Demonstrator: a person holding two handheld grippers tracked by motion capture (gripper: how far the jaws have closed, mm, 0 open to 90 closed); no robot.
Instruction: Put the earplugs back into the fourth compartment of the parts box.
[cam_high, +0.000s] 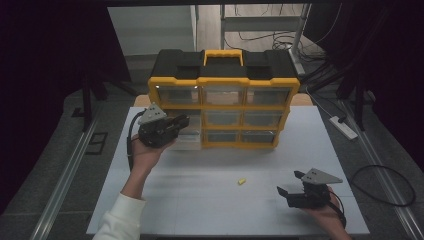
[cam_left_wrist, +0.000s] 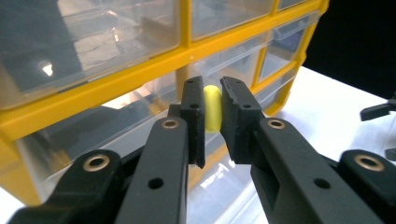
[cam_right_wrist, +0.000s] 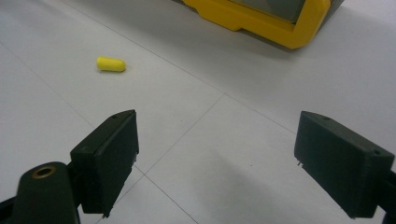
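Nearest to us, the right gripper (cam_high: 294, 186) rests low over the front right of the white tabletop (cam_high: 200, 210), close to its near edge, held by the right hand (cam_high: 327, 212). In the right gripper view its jaws stand wide apart with nothing between them, and bare white surface spreads ahead of them.

A little further in, near the middle of the tabletop, lies one small yellow foam earplug (cam_high: 241, 181), on its side and well apart from everything, with open room on every side.

Beyond it, the left hand (cam_high: 145, 155) raises the left gripper (cam_high: 184, 121) to the left front of the yellow and black plastic drawer cabinet (cam_high: 223, 80). In the left gripper view its jaws are closed on a second yellow foam earplug (cam_left_wrist: 212, 108), just in front of a clear drawer (cam_left_wrist: 112, 112).

We count two earplugs and two grippers. The cabinet shows three rows of three clear drawers and one yellow handle (cam_high: 223, 52) on top. It stands at the far edge of the tabletop.
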